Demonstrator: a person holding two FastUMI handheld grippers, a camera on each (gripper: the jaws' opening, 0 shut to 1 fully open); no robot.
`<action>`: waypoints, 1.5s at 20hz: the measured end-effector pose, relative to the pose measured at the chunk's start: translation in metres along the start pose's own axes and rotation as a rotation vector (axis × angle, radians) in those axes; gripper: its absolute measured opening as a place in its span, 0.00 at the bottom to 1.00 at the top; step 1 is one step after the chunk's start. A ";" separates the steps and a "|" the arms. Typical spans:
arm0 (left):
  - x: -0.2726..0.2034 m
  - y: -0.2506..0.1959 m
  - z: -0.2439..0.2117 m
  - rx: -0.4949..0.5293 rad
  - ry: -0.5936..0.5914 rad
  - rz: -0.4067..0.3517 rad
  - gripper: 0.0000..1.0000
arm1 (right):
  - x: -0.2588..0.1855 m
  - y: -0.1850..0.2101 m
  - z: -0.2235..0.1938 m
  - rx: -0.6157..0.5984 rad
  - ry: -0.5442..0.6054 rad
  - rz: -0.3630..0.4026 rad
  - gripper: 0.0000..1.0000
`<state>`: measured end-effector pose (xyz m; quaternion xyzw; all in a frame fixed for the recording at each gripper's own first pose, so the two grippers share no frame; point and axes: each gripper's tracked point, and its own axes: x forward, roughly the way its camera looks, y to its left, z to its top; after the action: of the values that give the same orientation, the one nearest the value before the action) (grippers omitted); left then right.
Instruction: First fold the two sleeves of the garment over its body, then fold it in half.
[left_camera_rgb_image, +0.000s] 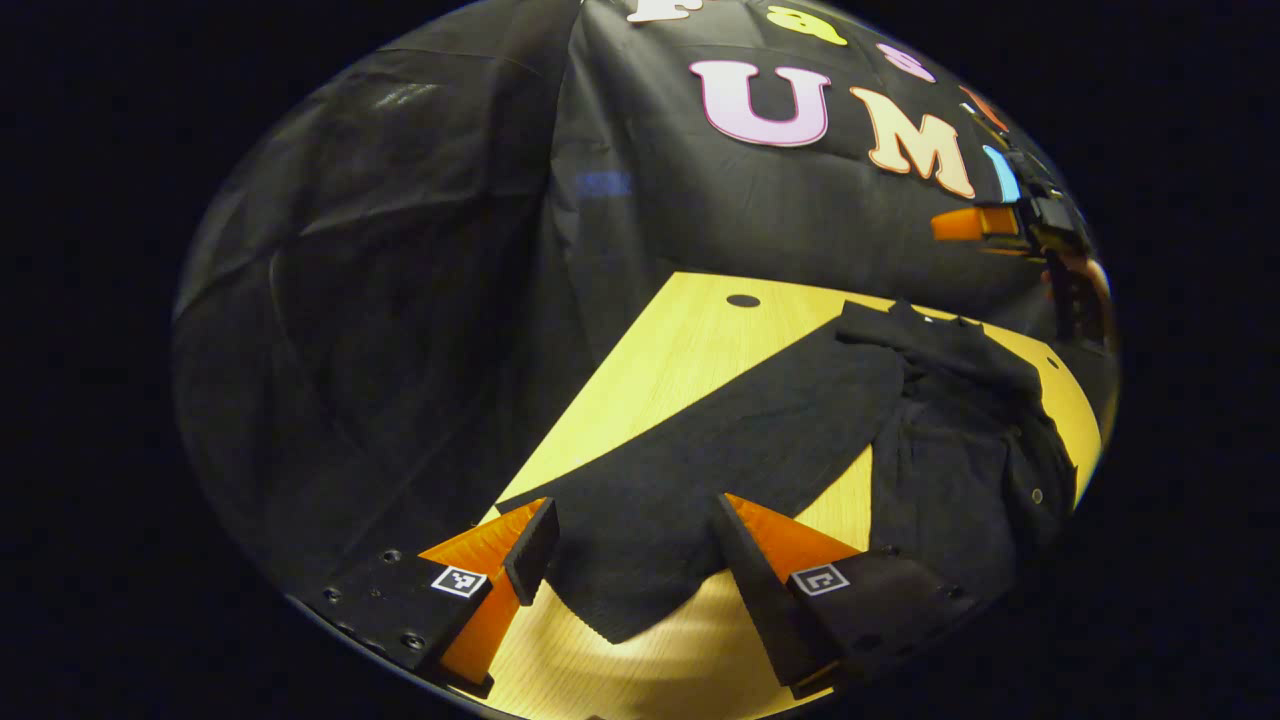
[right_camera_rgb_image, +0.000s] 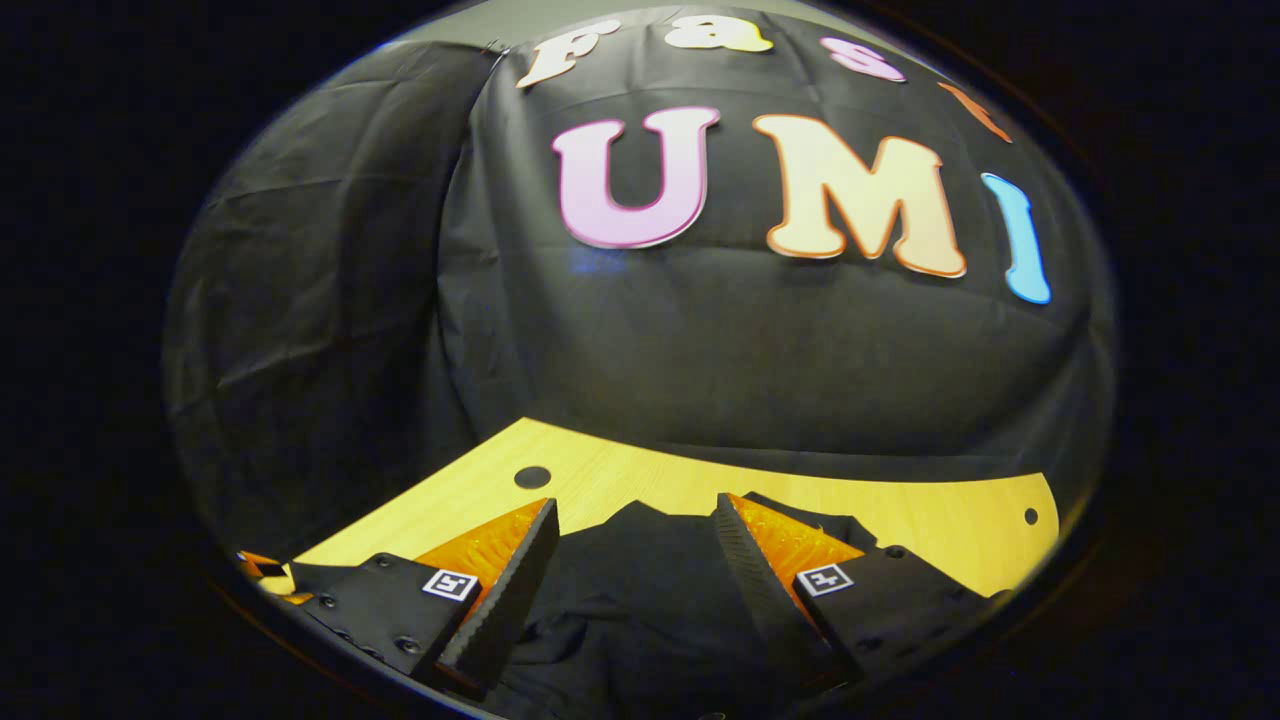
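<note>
Left claw (left_camera_rgb_image: 632, 545) wide open, holding nothing, above outstretched sleeve (left_camera_rgb_image: 720, 440); right claw (right_camera_rgb_image: 630, 560) likewise wide, empty, over black garment (right_camera_rgb_image: 640, 600); garment lies on yellow wooden tabletop (left_camera_rgb_image: 690, 350), body crumpled, sleeve spread flat.

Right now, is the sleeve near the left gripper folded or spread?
Spread: the sleeve lies flat on the table, stretching away from the garment's body.

table (left_camera_rgb_image: 690, 350): pale wood (round holes) | wall (right_camera_rgb_image: 700, 340): black cloth
</note>
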<state>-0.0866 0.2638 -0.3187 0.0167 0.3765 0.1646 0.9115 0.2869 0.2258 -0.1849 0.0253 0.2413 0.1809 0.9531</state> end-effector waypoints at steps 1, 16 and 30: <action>0.004 -0.001 -0.004 0.000 0.011 -0.008 0.94 | -0.011 -0.008 0.004 0.030 -0.019 -0.008 1.00; 0.015 -0.001 -0.023 -0.006 0.073 -0.017 0.95 | -0.180 -0.115 -0.029 0.144 -0.076 -0.245 0.98; 0.021 -0.023 -0.022 -0.045 0.099 -0.050 0.00 | -0.288 -0.175 -0.065 0.212 -0.070 -0.399 0.98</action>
<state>-0.0815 0.2465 -0.3521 -0.0217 0.4175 0.1507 0.8958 0.0787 -0.0429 -0.1359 0.0835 0.2259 -0.0384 0.9698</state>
